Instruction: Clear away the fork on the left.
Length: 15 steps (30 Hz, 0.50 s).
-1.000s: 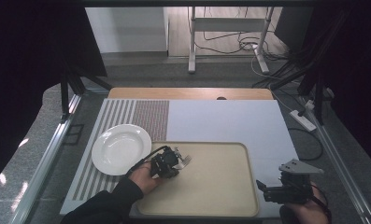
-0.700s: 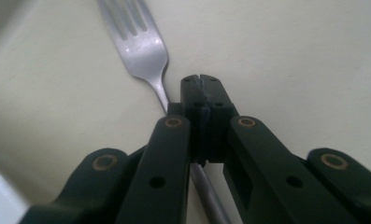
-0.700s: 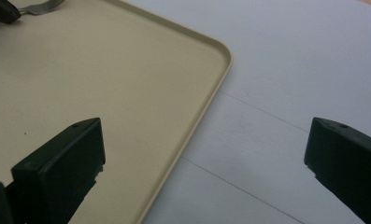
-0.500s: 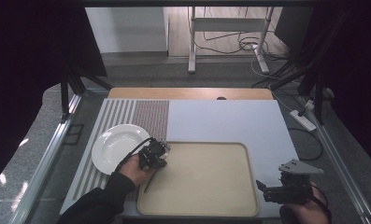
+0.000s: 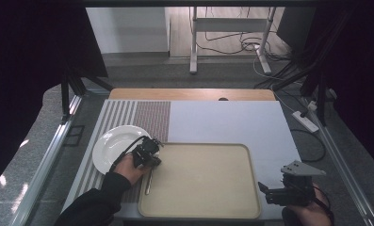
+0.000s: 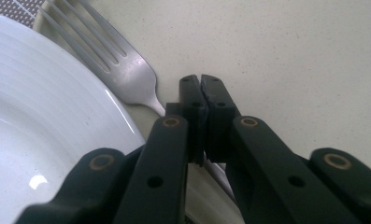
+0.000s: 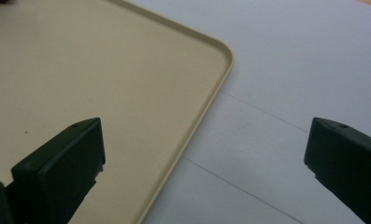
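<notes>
A silver fork (image 6: pixel 122 70) lies between the white plate (image 5: pixel 111 146) and the beige tray (image 5: pixel 203 179), its tines pointing away from me beside the plate's rim (image 6: pixel 57 116). My left gripper (image 5: pixel 151 145) is at the tray's left edge, shut (image 6: pixel 201 86) on the fork's neck. Its jaws have just eased a touch, with the neck still between them. The fork's handle (image 5: pixel 149 181) trails back towards the table's front. My right gripper (image 5: pixel 281 189) hovers at the tray's front right corner, open (image 7: pixel 206 135) and holding nothing, over the tray's rim (image 7: pixel 211 93).
The plate sits on a striped placemat (image 5: pixel 128 113). A white mat (image 5: pixel 222 122) covers the table's middle and right, with a wooden edge (image 5: pixel 189 94) behind it. Metal rails (image 5: pixel 43 165) run along both sides. A power strip (image 5: pixel 304 121) lies off the right edge.
My left gripper has moved left from the tray's inside to its left edge by the plate, taking the fork with it. The right gripper has stayed in place.
</notes>
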Motion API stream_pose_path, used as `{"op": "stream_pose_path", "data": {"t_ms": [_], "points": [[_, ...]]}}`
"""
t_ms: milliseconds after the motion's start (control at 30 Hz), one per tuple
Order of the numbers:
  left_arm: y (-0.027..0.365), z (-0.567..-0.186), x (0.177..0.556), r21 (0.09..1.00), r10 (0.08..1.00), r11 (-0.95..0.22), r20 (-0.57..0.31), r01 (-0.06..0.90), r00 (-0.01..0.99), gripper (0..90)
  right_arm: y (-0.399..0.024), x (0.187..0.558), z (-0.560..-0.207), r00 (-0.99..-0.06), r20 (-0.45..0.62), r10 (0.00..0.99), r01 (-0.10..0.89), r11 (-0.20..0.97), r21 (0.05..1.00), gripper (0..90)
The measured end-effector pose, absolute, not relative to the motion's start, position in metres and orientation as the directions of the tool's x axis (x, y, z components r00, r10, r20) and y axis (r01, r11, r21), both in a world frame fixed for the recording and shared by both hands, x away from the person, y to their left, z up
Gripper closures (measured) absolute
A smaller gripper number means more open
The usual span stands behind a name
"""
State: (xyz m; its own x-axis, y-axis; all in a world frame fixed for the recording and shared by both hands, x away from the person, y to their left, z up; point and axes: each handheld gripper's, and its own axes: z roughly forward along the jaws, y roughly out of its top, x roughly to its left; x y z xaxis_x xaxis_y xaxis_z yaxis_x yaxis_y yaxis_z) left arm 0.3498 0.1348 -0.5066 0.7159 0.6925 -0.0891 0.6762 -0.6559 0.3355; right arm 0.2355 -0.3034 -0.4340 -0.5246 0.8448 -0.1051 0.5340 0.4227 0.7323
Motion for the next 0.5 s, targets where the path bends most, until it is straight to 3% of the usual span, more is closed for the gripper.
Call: {"op": "stream_pose_path", "data": {"t_ms": [200, 500], "points": [[0.139, -0.5, 0.348, 0.42, 0.678, -0.624, -0.128, 0.659, 0.724, 73.9, -0.303, 0.235, -0.434, -0.524, -0.105, 0.845, 0.534, 0.422, 0.733, 0.0], [0.141, -0.49, 0.341, 0.479, 0.659, -0.629, -0.091, 0.613, 0.747, 56.9, -0.303, 0.235, -0.434, -0.526, -0.104, 0.844, 0.533, 0.423, 0.733, 0.0]]}}
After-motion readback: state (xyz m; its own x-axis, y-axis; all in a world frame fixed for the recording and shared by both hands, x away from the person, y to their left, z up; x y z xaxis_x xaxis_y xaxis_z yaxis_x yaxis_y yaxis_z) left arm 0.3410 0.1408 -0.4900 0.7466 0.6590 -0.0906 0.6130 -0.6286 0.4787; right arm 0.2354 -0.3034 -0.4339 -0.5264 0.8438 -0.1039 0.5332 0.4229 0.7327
